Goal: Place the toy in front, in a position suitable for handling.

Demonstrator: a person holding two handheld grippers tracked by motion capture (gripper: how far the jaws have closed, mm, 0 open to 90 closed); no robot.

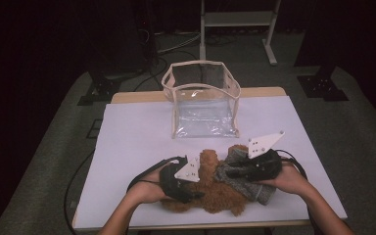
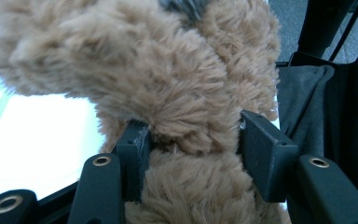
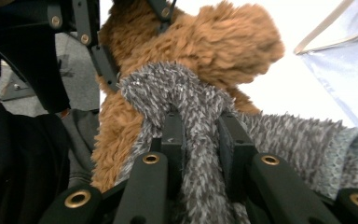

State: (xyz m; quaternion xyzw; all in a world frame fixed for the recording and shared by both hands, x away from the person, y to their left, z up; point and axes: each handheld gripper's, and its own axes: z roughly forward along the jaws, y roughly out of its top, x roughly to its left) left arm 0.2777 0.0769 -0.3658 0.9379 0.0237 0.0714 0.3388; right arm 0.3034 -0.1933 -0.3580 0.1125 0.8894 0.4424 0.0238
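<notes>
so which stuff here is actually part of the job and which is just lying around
In the job:
- brown plush toy, pinched by the left gripper
- grey fuzzy garment, pinched by the right gripper
- clear bag, standing open behind them, probably where they go

Just lying about:
- white frame on the floor beyond the table

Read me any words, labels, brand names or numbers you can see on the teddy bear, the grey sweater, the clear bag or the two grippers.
None: no text can be read on any of them.
The brown teddy bear: plain fur, no tag showing.
The grey sweater: plain knit, no label showing.
The clear bag: bare plastic with beige trim.
The left gripper and right gripper: black jaws, no marks.
</notes>
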